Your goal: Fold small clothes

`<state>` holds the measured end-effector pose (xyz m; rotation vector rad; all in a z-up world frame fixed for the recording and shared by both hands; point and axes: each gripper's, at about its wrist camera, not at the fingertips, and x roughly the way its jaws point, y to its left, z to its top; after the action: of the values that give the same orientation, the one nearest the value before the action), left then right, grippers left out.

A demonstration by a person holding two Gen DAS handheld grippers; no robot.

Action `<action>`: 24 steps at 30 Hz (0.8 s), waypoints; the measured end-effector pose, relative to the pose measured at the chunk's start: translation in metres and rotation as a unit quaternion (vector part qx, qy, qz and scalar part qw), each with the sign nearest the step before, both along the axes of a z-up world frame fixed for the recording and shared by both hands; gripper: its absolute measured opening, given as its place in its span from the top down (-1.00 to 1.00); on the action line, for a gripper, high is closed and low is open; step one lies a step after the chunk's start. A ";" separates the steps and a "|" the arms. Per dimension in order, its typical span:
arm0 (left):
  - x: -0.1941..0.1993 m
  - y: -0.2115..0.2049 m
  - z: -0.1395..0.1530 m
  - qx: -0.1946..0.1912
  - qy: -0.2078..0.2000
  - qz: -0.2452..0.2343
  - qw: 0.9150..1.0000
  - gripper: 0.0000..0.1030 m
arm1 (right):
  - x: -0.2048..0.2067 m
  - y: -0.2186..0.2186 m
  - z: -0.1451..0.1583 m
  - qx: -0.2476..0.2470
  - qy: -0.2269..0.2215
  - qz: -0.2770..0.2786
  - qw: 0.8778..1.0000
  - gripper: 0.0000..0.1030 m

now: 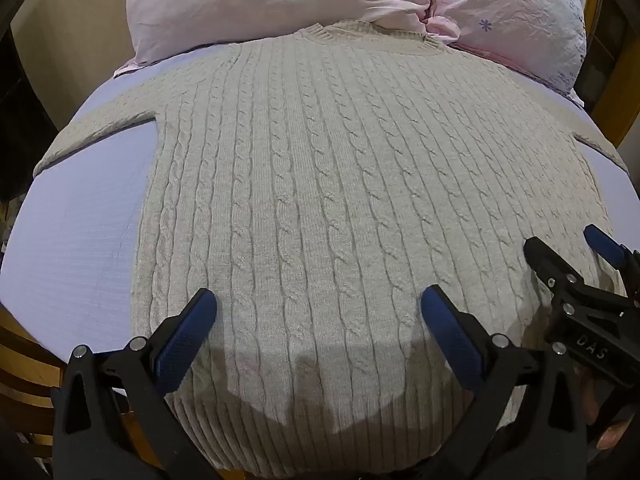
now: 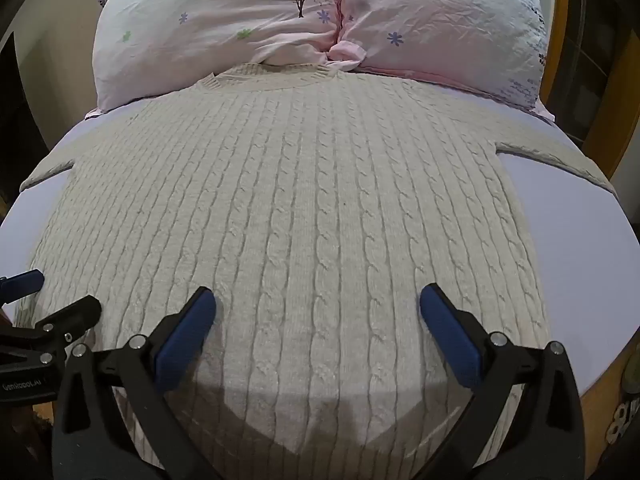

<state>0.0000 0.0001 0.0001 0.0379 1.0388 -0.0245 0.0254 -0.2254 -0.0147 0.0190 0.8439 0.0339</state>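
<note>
A cream cable-knit sweater [image 1: 320, 184] lies flat on the lavender bed sheet [image 1: 80, 232], collar toward the pillows and hem toward me, sleeves spread to both sides. It also shows in the right wrist view [image 2: 304, 208]. My left gripper [image 1: 319, 304] is open and empty above the lower left part of the sweater. My right gripper [image 2: 318, 300] is open and empty above the lower right part. The right gripper also shows at the right edge of the left wrist view [image 1: 572, 248]. The left gripper shows at the left edge of the right wrist view [image 2: 56, 292].
Two pink floral pillows [image 1: 280, 4] [image 2: 440, 28] lie at the head of the bed behind the collar. A wooden bed frame [image 1: 616, 92] runs along the right side. Bare sheet [image 2: 580, 264] lies on both sides of the sweater body.
</note>
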 end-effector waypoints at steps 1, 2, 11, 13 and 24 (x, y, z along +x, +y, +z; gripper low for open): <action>0.000 0.000 0.000 0.000 0.000 0.000 1.000 -0.97 | 0.000 0.000 0.000 0.001 0.000 0.000 1.000 -0.97; 0.000 0.000 0.000 0.000 0.000 0.000 1.000 -0.97 | 0.000 0.000 0.000 0.001 0.002 0.000 1.000 -0.97; 0.000 0.000 0.000 0.001 -0.001 0.000 1.000 -0.97 | -0.001 -0.001 0.001 0.001 0.000 0.000 1.000 -0.97; 0.000 0.000 0.000 0.001 -0.001 0.000 1.000 -0.97 | -0.001 -0.001 0.001 0.001 0.000 0.000 1.000 -0.97; 0.000 0.000 0.000 0.001 -0.002 0.000 1.000 -0.97 | -0.001 -0.002 0.001 0.001 -0.001 0.000 1.000 -0.97</action>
<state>-0.0001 0.0000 0.0002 0.0401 1.0354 -0.0230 0.0243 -0.2271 -0.0133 0.0213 0.8415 0.0345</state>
